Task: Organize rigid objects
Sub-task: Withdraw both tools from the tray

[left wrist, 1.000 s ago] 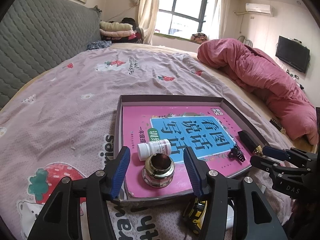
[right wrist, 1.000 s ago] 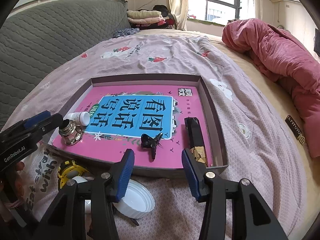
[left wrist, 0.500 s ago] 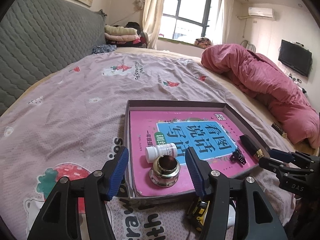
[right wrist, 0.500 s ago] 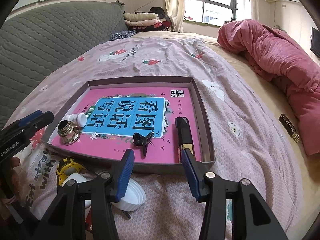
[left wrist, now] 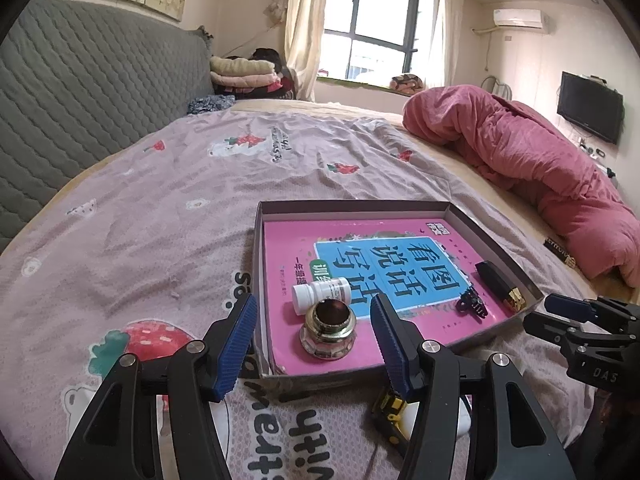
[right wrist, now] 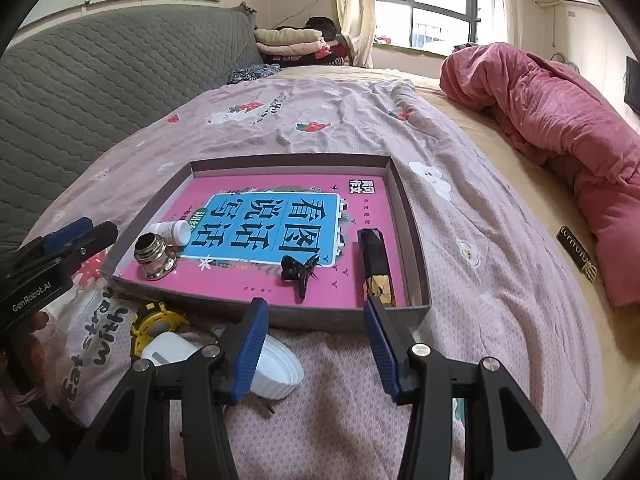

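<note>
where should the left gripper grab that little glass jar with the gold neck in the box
Grip the gold threaded neck of the glass jar, coming down from above. It stands upright with its mouth open, and the white pill bottle lies close behind it, so set the fingers left and right of the neck.

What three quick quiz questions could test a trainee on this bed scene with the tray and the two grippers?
1. True or false: the white pill bottle stands upright in the tray.
2. Which item lies outside the tray? A) black hair clip B) yellow tape measure C) gold-capped jar
3. Fill in: the left gripper and right gripper are both ____.

Key: 1 false, it lies on its side. 2 B. 3 open, holding nothing.
</note>
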Tool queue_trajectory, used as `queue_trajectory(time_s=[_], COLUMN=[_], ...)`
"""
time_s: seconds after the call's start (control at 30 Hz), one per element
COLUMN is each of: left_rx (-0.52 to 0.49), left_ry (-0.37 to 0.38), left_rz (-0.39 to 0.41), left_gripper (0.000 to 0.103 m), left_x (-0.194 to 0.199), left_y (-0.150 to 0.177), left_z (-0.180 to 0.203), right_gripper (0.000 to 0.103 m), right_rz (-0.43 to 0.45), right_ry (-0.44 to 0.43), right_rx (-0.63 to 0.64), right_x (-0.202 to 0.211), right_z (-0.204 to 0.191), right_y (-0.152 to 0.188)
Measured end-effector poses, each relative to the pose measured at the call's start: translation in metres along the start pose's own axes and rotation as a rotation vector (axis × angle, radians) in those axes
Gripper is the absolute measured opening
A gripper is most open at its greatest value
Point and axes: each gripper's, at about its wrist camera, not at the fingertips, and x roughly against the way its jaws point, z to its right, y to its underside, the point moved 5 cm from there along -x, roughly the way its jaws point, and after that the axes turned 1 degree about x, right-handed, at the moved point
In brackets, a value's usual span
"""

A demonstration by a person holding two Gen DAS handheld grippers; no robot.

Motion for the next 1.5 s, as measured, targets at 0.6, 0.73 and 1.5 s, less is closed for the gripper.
queue_trajectory(time_s=[0.6, 0.73, 1.5], left_rx=[-0.066, -0.066, -0.110], left_ry=[-0.009, -0.011, -0.002], left_rz=[-0.011, -0.012, -0.052], left_gripper=[0.061, 0.061, 0.061], left_x=[0.019, 0.024, 0.034], left_y=[0.013, 0.014, 0.028], left_z=[0.022, 0.022, 0.030], right_gripper=[0.049, 0.049, 0.049], right_rz=[0.017, 0.016, -0.009], right_ry=[-0.040, -0.046, -0.083], right_rx=[0.043, 0.042, 0.094], right_x=[0.026, 0.031, 0.042], right_z=[-0.021, -0.021, -0.045], right_y=[0.013, 0.016, 0.033])
